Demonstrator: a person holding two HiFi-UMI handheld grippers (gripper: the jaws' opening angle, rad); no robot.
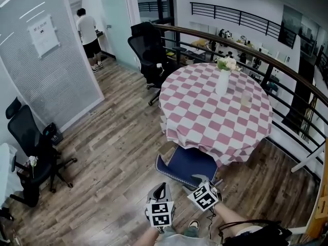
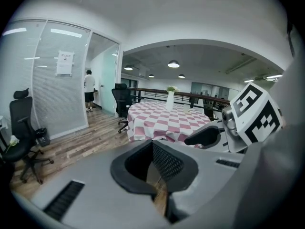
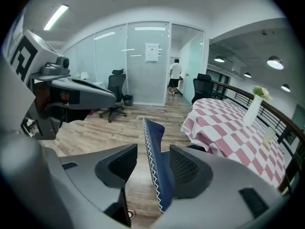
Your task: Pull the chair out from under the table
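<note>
A blue chair stands with its seat partly under the round table, which wears a pink-and-white checked cloth. My right gripper is at the chair's back. In the right gripper view the padded blue back with white stitching stands upright between the jaws of that gripper. They are open, with a gap on the left side and the right pad close beside it. My left gripper hovers left of the chair over the floor. Its tips meet, with nothing held.
A white vase with flowers and a glass stand on the table. Black office chairs stand behind the table and at the left. A person stands by the glass wall. A railing curves behind the table.
</note>
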